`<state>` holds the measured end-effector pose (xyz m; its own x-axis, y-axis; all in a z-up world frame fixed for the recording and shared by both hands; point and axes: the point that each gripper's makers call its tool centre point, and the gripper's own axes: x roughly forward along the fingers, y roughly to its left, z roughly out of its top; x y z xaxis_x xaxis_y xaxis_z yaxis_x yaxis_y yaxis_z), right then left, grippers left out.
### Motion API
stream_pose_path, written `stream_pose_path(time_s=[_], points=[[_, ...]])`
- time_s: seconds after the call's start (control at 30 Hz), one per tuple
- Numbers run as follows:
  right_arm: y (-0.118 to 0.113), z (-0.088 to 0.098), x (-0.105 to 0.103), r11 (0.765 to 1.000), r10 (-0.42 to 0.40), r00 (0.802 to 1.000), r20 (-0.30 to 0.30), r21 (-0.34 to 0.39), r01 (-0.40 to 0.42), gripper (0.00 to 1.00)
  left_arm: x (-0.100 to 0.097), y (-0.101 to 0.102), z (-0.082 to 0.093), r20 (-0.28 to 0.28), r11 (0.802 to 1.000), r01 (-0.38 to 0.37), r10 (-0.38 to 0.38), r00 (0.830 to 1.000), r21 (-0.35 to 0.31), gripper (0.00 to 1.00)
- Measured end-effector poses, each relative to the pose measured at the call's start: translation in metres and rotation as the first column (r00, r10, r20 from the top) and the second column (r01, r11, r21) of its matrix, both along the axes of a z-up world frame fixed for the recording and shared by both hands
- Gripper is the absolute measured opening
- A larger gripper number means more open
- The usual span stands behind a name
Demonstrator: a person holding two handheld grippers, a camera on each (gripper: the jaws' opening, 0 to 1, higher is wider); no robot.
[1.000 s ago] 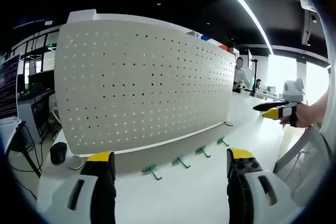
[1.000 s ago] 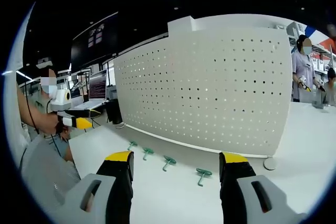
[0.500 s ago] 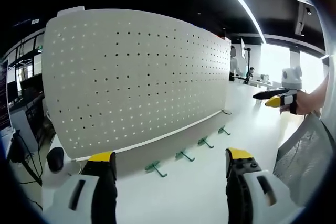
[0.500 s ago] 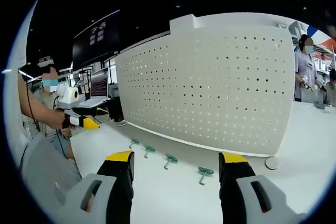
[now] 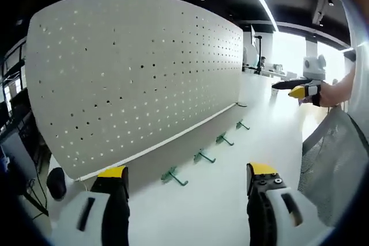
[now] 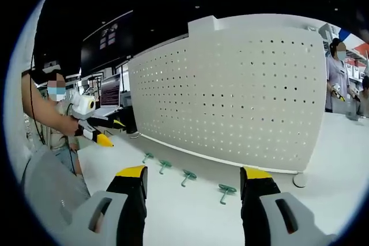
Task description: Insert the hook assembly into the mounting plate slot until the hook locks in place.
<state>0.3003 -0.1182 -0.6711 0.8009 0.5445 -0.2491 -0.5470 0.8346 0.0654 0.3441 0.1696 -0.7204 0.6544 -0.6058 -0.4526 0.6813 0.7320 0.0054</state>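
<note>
A white pegboard mounting plate [image 5: 132, 67] [image 6: 230, 90] stands upright on the white table. Several green hooks lie in a row on the table in front of it; the nearest hook [image 5: 173, 176] in the left gripper view is just ahead of my left gripper [image 5: 183, 200], which is open and holds nothing. In the right gripper view the nearest hook [image 6: 225, 190] lies ahead of my right gripper [image 6: 193, 197], also open with nothing between its yellow-tipped jaws. The other gripper shows at the right edge [image 5: 297, 89] of the left gripper view and at the left [image 6: 98, 133] of the right gripper view.
The white table [image 6: 323, 159] stretches past the plate's round foot [image 6: 298, 180]. A dark mouse [image 5: 56, 182] lies near the plate's left end. A person [image 6: 337, 79] stands beyond the plate at the right. Monitors [image 6: 106, 93] sit at the back left. A mesh chair back [image 5: 328, 159] is at right.
My left gripper has moved closer to the pegboard and swung left, so the plate looks larger. In the right gripper view the other gripper has moved in towards the hooks. The right gripper has barely moved.
</note>
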Motion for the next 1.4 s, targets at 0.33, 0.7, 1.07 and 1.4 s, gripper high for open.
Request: stream_pose_path(time_s=[0.33, 0.7, 1.07, 1.4], points=[[-0.001, -0.003, -0.001, 1.000, -0.003, 1.000, -0.009, 0.003, 0.003, 0.63, 0.010, -0.001, -0.015, -0.049, 0.990, 0.113, -0.109, 0.993, 0.089, 0.83], [-0.001, -0.005, -0.002, 1.000, 0.000, 1.000, -0.011, 0.004, 0.000, 0.63, 0.018, -0.006, -0.033, -0.102, 0.946, 0.253, -0.237, 0.966, 0.201, 0.81], [-0.004, -0.005, -0.002, 1.000, -0.011, 1.000, -0.015, 0.003, 0.011, 0.63, 0.025, -0.007, -0.044, -0.143, 0.903, 0.339, -0.310, 0.940, 0.265, 0.78], [-0.003, -0.006, -0.002, 1.000, -0.010, 1.000, -0.017, 0.003, 0.010, 0.63, 0.033, -0.006, -0.059, -0.220, 0.846, 0.421, -0.366, 0.904, 0.326, 0.75]])
